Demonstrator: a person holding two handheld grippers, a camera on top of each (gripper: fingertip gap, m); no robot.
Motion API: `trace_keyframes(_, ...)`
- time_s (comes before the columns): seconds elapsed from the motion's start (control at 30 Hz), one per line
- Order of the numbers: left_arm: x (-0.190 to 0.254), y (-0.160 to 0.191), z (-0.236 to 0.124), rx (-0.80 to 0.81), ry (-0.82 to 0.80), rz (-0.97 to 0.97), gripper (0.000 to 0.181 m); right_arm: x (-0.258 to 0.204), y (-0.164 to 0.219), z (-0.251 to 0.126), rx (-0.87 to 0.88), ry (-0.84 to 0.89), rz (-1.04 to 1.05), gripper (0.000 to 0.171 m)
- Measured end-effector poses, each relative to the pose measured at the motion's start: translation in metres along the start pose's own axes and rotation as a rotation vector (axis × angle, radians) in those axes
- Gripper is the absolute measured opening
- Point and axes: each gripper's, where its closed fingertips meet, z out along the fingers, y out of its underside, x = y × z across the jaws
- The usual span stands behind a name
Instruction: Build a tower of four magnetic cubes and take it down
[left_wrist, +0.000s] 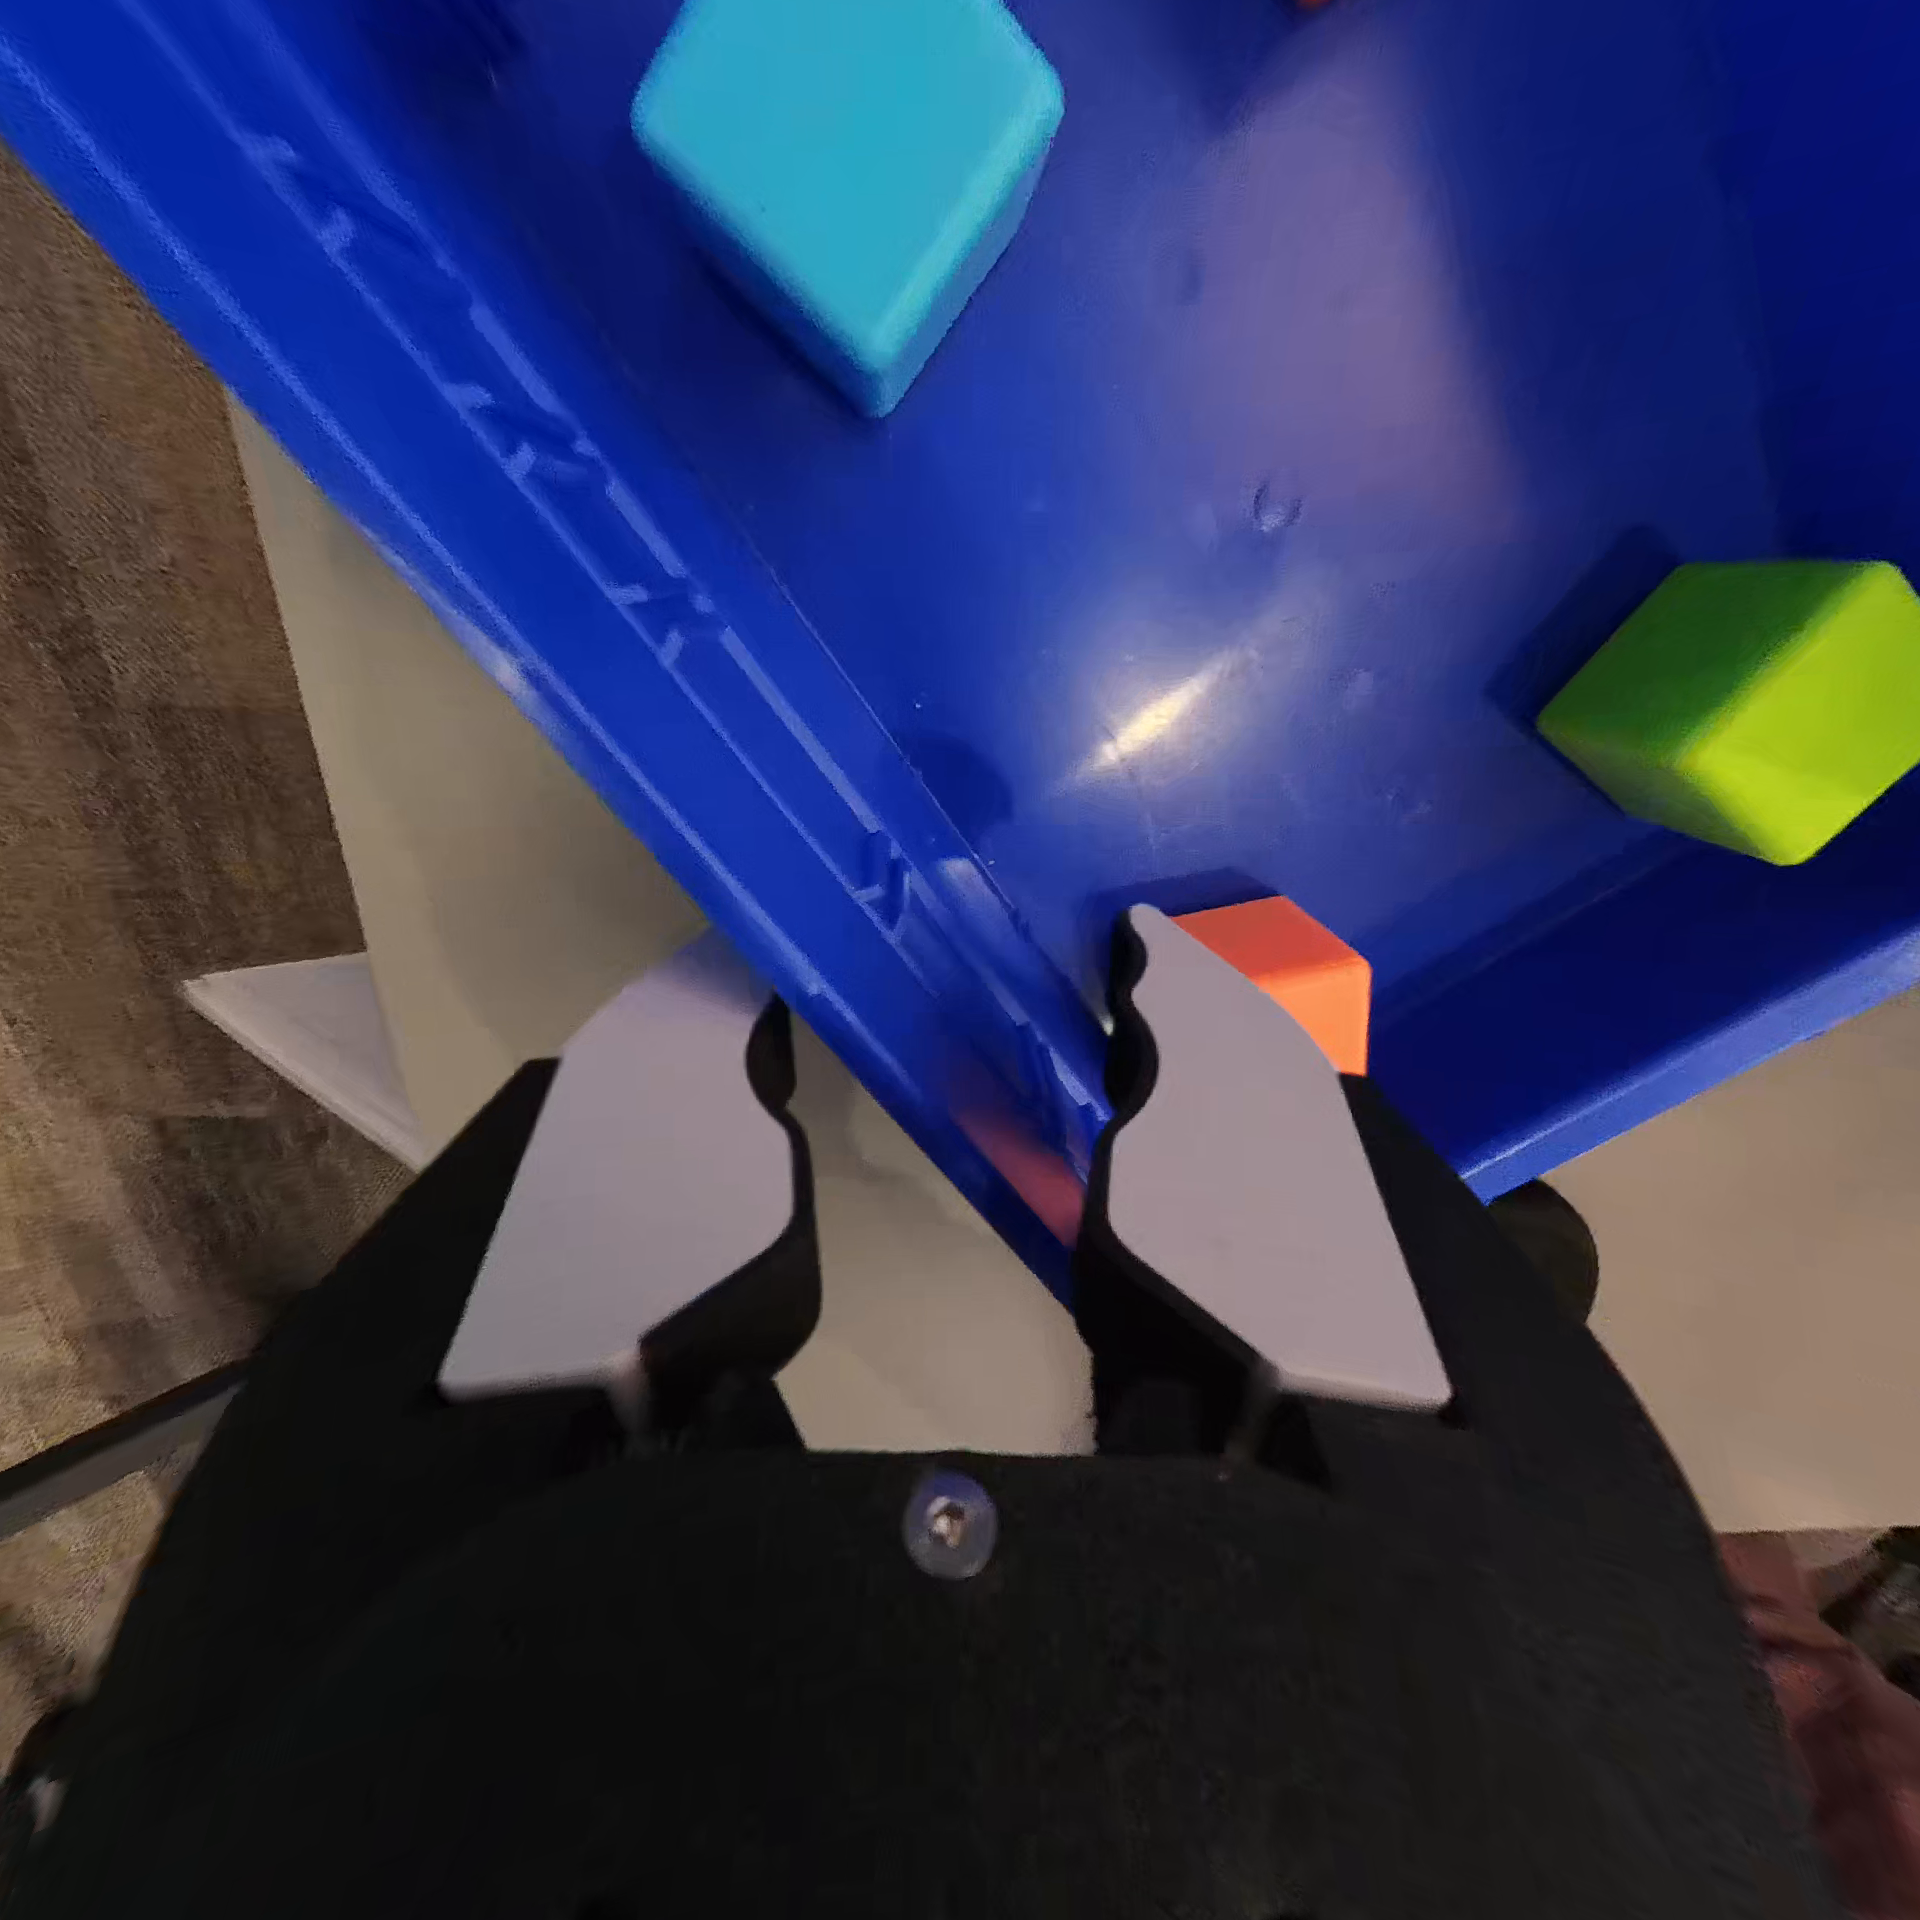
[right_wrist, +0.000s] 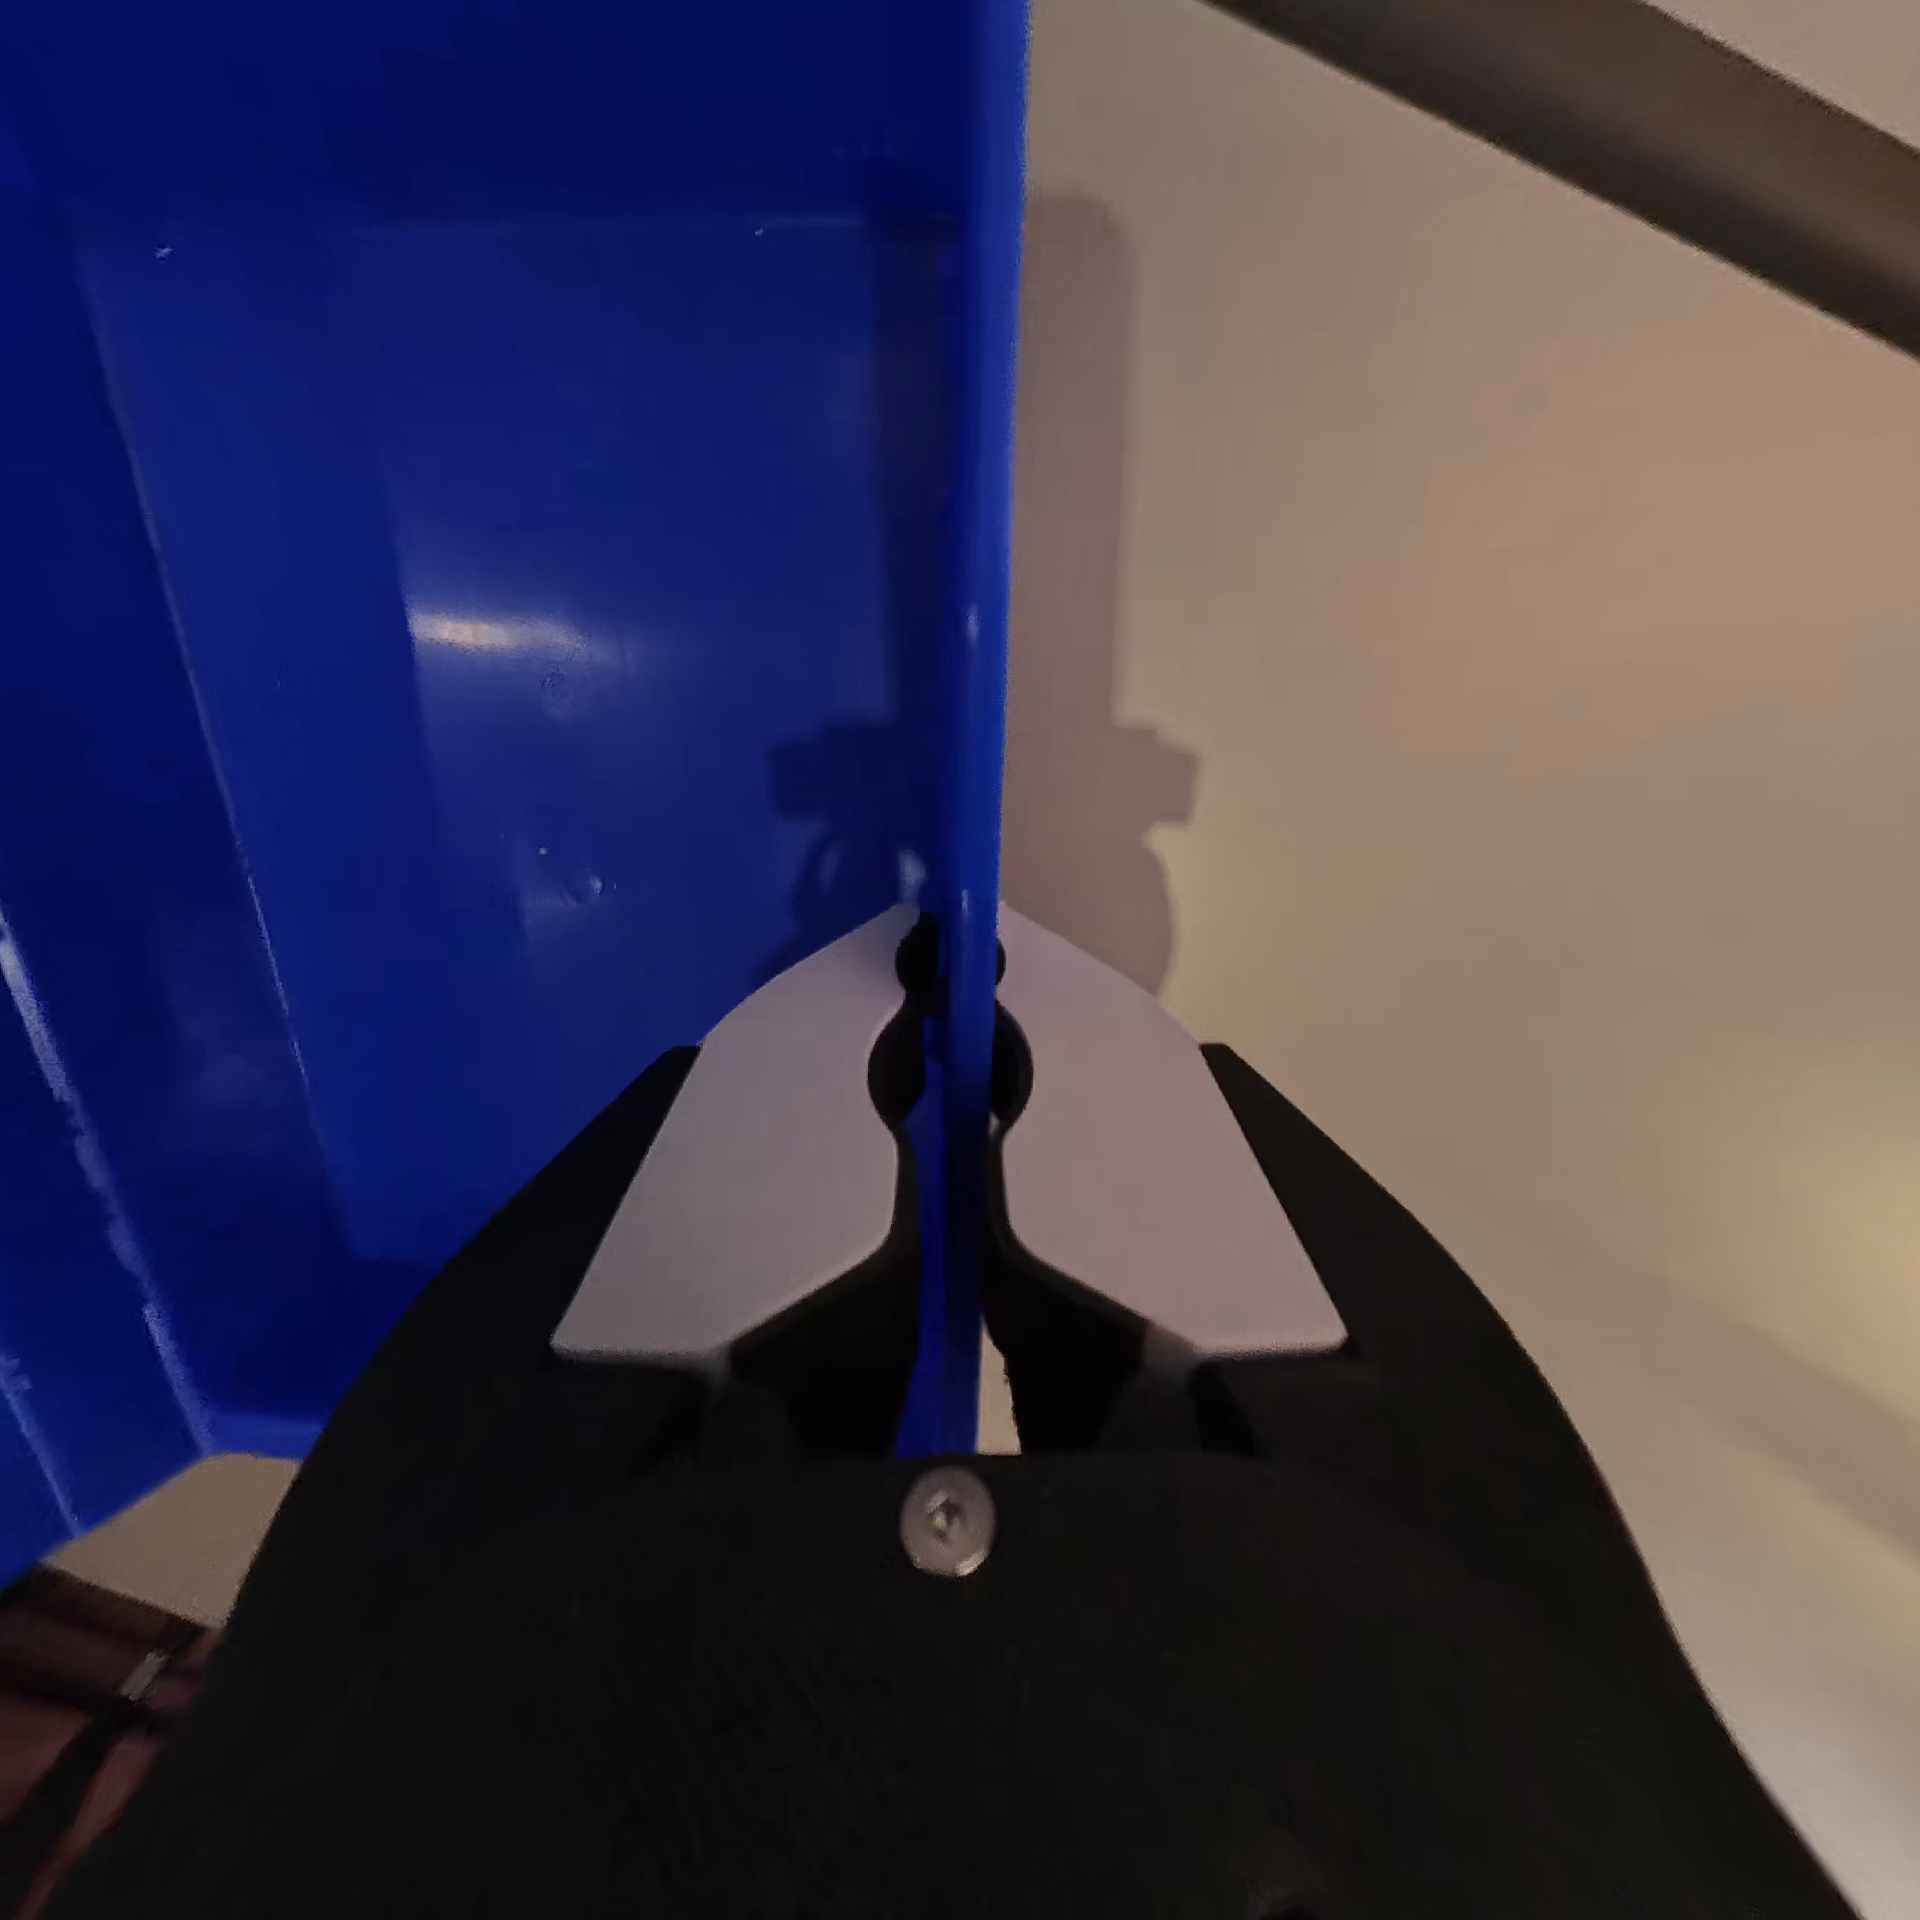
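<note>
A blue plastic bin (left_wrist: 1195, 520) holds a light blue cube (left_wrist: 842, 187), a green cube (left_wrist: 1745, 707) and an orange cube (left_wrist: 1299, 977). The cubes lie apart on the bin floor. The orange cube sits in the near corner, partly hidden by my finger. My left gripper (left_wrist: 951, 961) straddles the bin's ribbed rim, one finger outside and one inside, with both tips against it. My right gripper (right_wrist: 951, 925) is shut on the bin's thin side wall (right_wrist: 982, 520), seen edge-on. No cubes show in the right wrist view.
The bin rests on a beige table (left_wrist: 468, 831). The table's edge and a brown carpeted floor (left_wrist: 125, 623) are at the left. A dark bar (right_wrist: 1610, 156) crosses the upper right of the right wrist view, beyond the table (right_wrist: 1455, 727). Tip to tip, the grippers are about 55 centimeters apart.
</note>
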Motion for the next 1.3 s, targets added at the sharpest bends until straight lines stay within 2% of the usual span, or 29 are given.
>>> trace_keyframes(0.1, 0.004, 0.0, 0.006, -0.02, 0.011, 0.035, 0.05, 0.046, 0.017, -0.009, -0.003, 0.002, 0.042, 0.007)
trace_keyframes(0.37, -0.002, -0.015, 0.008, -0.008, -0.076, 0.071, 0.041, 0.179, 0.086, -0.041, 0.005, 0.027, 0.319, 0.007)
trace_keyframes(0.57, 0.001, -0.029, 0.01, 0.032, -0.088, 0.121, 0.039, 0.238, 0.128, -0.058, 0.029, 0.027, 0.483, 0.007)
trace_keyframes(0.77, 0.006, -0.042, 0.012, 0.094, -0.059, 0.209, 0.04, 0.246, 0.153, -0.065, 0.081, -0.027, 0.562, 0.01)
trace_keyframes(1.0, 0.008, -0.066, 0.017, 0.165, -0.136, 0.331, 0.042, 0.228, 0.16, -0.065, 0.197, -0.251, 0.625, 0.022)
trace_keyframes(1.3, 0.025, -0.08, 0.019, 0.217, -0.138, 0.452, 0.028, 0.229, 0.162, -0.063, 0.117, -0.192, 0.607, 0.017)
